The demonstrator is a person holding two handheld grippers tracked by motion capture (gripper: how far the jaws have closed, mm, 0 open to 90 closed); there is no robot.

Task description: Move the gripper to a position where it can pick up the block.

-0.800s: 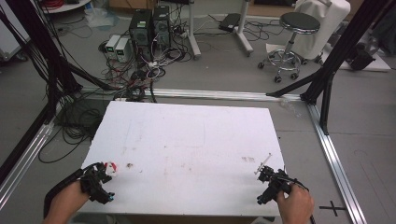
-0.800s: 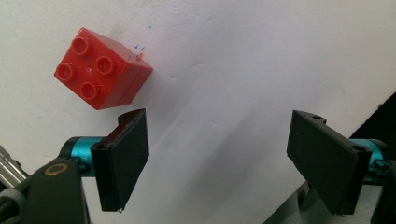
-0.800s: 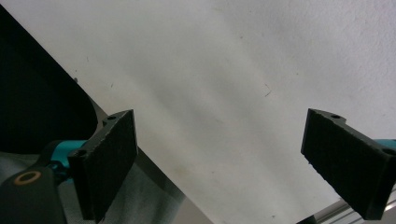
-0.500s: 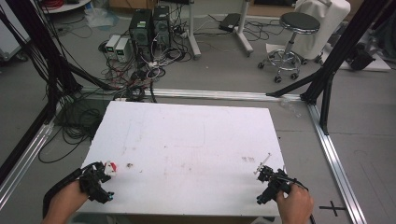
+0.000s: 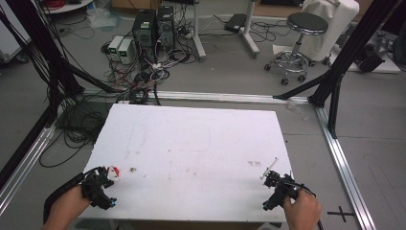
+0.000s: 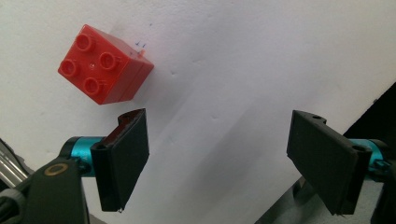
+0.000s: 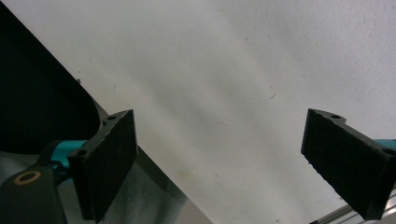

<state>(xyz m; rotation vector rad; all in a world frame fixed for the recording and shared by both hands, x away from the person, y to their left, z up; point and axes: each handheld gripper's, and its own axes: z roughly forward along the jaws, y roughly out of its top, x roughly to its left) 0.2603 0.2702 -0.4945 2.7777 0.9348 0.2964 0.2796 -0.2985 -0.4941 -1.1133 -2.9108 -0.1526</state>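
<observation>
At the near left corner of the white table (image 5: 191, 143), the left gripper (image 5: 101, 184) is held in the person's left hand (image 5: 64, 211), and the red toy brick (image 5: 113, 172) lies on the table just beside its tip. In the left gripper view the left gripper (image 6: 219, 154) has its two black jaws wide apart and nothing is between them. The red brick (image 6: 105, 64) shows there with four round studs on top. It sits beyond the jaw on the left side of that view, a little outside the gap and not touching the pad. The brick stands flat on the white surface, turned at an angle to the jaws. Some small blue pen marks (image 6: 141, 45) are on the table just beside the brick.

At the near right corner of the table, the right gripper (image 5: 275, 184) is held in the person's right hand (image 5: 301, 211). In the right gripper view the right gripper (image 7: 233, 163) is also wide open and holds nothing; between its jaws is bare white table. The two grippers are well apart, one at each near corner.

On the floor behind the table stand a black round stool (image 5: 305, 28) and two dark computer towers (image 5: 153, 26) among many cables.
</observation>
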